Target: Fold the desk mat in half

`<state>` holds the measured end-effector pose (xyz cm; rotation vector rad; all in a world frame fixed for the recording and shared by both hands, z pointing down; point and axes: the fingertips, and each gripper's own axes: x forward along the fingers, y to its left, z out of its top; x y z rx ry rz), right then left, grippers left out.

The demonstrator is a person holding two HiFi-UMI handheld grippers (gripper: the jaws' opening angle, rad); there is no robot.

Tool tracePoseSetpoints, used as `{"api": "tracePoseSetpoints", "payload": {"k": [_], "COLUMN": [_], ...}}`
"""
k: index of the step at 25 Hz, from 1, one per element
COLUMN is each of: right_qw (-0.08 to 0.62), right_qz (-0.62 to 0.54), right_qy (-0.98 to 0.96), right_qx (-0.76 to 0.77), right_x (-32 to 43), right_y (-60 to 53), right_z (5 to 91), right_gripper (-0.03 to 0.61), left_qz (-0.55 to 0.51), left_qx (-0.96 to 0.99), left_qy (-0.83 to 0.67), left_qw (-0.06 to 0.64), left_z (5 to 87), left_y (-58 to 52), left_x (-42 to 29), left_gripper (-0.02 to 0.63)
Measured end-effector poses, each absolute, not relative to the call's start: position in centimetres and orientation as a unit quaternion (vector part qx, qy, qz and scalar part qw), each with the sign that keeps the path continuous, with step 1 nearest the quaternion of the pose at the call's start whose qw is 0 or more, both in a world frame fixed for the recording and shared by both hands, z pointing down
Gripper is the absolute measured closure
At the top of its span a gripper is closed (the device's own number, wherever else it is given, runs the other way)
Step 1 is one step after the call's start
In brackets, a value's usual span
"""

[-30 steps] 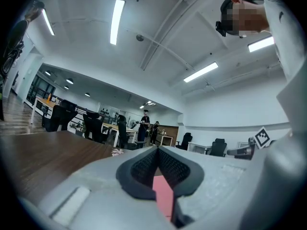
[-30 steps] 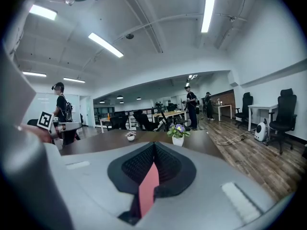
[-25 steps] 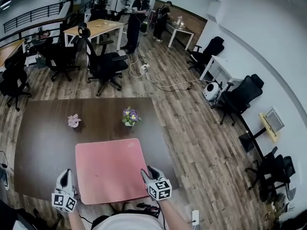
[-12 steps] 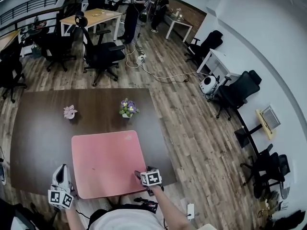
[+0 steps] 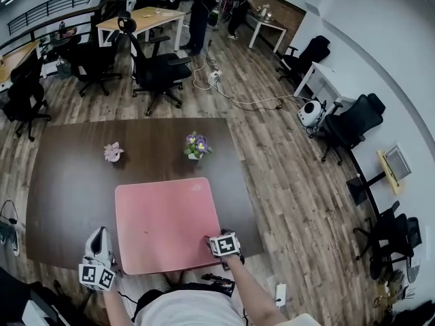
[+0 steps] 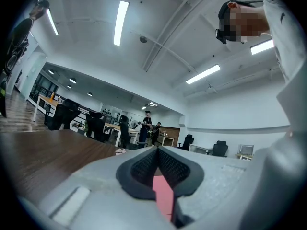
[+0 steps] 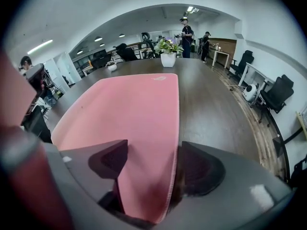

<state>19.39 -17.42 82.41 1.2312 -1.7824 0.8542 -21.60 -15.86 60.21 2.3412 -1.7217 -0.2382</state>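
Note:
The pink desk mat (image 5: 166, 223) lies flat on the dark wooden table (image 5: 68, 175), its near edge along the table's front. My right gripper (image 5: 217, 238) sits at the mat's near right corner. In the right gripper view its jaws (image 7: 151, 166) are opening, and the mat's right edge (image 7: 129, 114) runs between them without the pads pressing on it. My left gripper (image 5: 98, 235) rests just left of the mat's near left corner. Its pads (image 6: 157, 152) meet at the tips, and a sliver of pink shows in the gap beneath them.
A potted purple flower (image 5: 195, 147) stands behind the mat's far right corner, and a small pink flower (image 5: 113, 152) stands to the far left. The table's right edge (image 5: 241, 195) drops to wooden floor. Office chairs and people are far behind.
My right gripper has shifted in to the mat's near right corner and now straddles its edge. The left gripper stays beside the near left corner.

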Motion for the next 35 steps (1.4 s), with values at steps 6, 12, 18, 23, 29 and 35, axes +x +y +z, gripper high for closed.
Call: {"api": "tracePoseSetpoints", "payload": {"k": [6,12,18,23,29,35], "right_qw": [0.402,0.396,0.359,0.305,0.264,0.235], "right_qz": [0.350,0.356,0.341,0.381,0.381,0.362], "right_qy": [-0.707,-0.722,-0.746,-0.765,-0.802,-0.845], "right_qx": [0.464,0.442,0.444,0.420,0.377,0.316], "right_x": [18.3,16.6,16.1,15.1,11.1,5.0], "right_y": [-17.2,-16.7,-16.7,-16.1,-15.4,-15.4], "right_z": [82.4,82.1,80.8,77.3,71.6,66.7], "right_gripper": [0.326,0.506,0.533,0.543,0.545,0.545], "left_qz": [-0.082,-0.085,-0.083,-0.080,-0.080,-0.079], "left_qx": [0.801,0.801,0.802,0.803,0.797,0.790], "left_qy": [-0.583,-0.582,-0.581,-0.581,-0.589,-0.598], "left_qw": [0.108,0.112,0.107,0.106,0.110,0.109], "left_z": [60.1,60.1,60.0,60.0,60.0,60.1], "left_y": [-15.7,-15.6,-15.6,-15.0,-14.3,-13.8], "left_x": [-21.1,-21.0,-21.1,-21.0,-22.0,-23.0], "left_gripper": [0.612,0.612,0.612,0.612,0.611,0.612]}}
